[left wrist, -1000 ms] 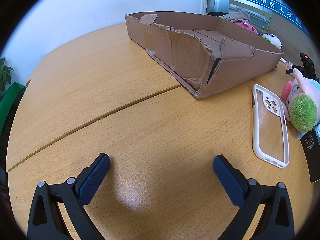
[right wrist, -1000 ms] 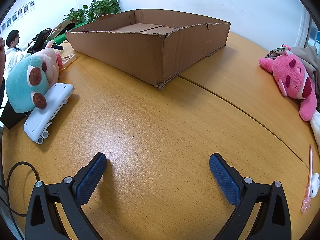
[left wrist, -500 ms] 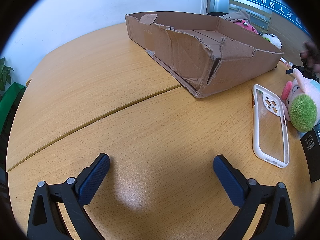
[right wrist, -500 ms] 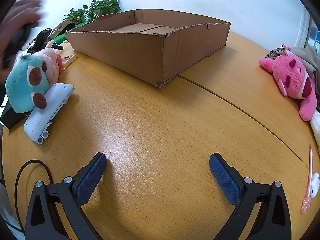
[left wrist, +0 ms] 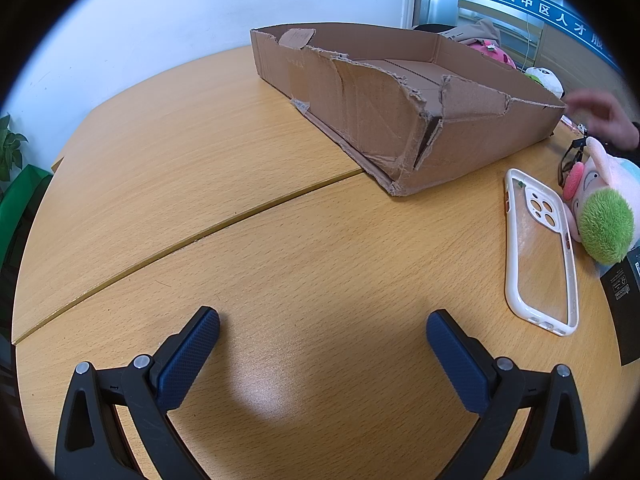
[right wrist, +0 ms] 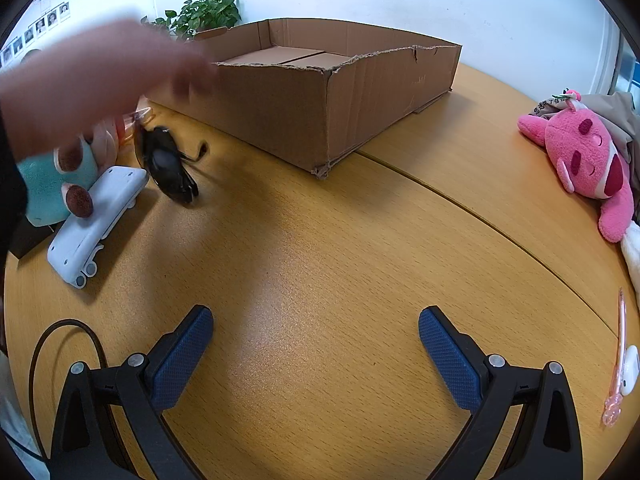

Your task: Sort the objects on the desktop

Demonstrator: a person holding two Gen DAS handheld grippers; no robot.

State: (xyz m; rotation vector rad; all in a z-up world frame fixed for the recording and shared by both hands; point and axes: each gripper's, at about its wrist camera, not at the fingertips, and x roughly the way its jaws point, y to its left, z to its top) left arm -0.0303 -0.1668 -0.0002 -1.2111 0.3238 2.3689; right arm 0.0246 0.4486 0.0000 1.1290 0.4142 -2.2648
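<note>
Newly arrived, a blurred bare hand (right wrist: 92, 80) sets dark sunglasses (right wrist: 168, 168) near the phone case (left wrist: 538, 250), while both grippers (left wrist: 322, 330) (right wrist: 316, 330) gape wide and empty, sorting into the cardboard box (right wrist: 320, 92) seemingly not yet begun.

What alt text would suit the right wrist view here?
A blurred hand reaches in at left above dark sunglasses on a wooden table, near a cardboard box. The right gripper is open and empty in the foreground; a pink plush lies at right.
</note>
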